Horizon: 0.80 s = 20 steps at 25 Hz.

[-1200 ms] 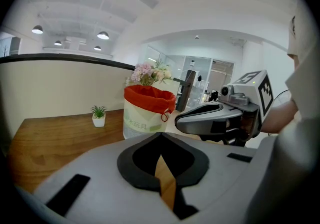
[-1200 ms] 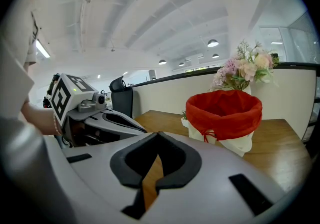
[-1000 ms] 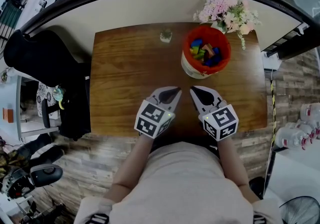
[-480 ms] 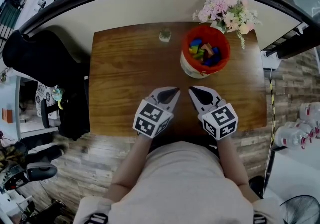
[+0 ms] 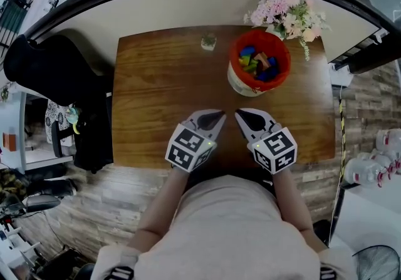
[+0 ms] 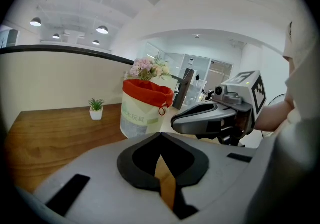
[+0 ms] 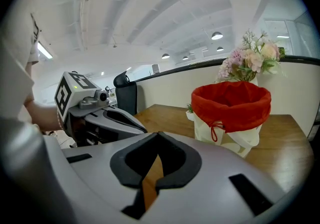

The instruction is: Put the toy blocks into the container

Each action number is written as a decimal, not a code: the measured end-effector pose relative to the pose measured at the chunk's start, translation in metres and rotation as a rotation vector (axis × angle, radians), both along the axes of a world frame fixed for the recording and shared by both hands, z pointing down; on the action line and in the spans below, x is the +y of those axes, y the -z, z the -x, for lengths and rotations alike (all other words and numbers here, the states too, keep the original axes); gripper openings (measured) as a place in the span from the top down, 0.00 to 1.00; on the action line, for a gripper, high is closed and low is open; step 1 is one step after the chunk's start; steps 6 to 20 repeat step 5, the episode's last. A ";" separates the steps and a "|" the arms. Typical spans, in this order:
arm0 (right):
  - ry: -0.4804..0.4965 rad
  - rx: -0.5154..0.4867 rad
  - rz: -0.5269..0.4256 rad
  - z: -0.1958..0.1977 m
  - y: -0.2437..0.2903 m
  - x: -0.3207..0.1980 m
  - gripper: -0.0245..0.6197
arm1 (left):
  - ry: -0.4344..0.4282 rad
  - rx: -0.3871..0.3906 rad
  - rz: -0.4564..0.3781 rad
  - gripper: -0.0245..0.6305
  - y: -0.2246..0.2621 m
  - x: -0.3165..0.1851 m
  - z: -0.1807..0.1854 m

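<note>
The left gripper [image 5: 216,114] is clenched, jaws pressed together with nothing between them. The right gripper [image 5: 241,114] is likewise clenched and empty. Both are held side by side above the near edge of the wooden table [image 5: 163,84], with their tips angled toward each other and close but apart. The toy blocks [image 5: 257,62], in several colours, lie inside the container [image 5: 237,86], a pale bucket with a red liner. It stands at the far right of the table, well apart from both grippers. A pink flower bouquet [image 5: 285,12] sits just beyond the container. A small potted plant [image 5: 208,41] stands at the far edge, left of the container.
</note>
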State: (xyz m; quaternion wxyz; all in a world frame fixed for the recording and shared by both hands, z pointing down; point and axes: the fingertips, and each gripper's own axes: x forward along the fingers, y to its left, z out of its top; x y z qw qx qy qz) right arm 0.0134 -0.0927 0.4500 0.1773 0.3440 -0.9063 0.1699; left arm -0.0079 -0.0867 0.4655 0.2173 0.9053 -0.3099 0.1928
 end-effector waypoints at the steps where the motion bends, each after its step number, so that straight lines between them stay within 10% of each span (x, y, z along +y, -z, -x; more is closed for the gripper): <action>1: 0.003 -0.001 -0.001 0.000 0.000 0.000 0.95 | 0.002 0.000 0.000 0.94 0.000 0.000 0.001; 20: 0.014 -0.005 -0.003 0.002 0.001 0.001 0.95 | 0.008 0.003 0.000 0.94 0.000 -0.002 0.002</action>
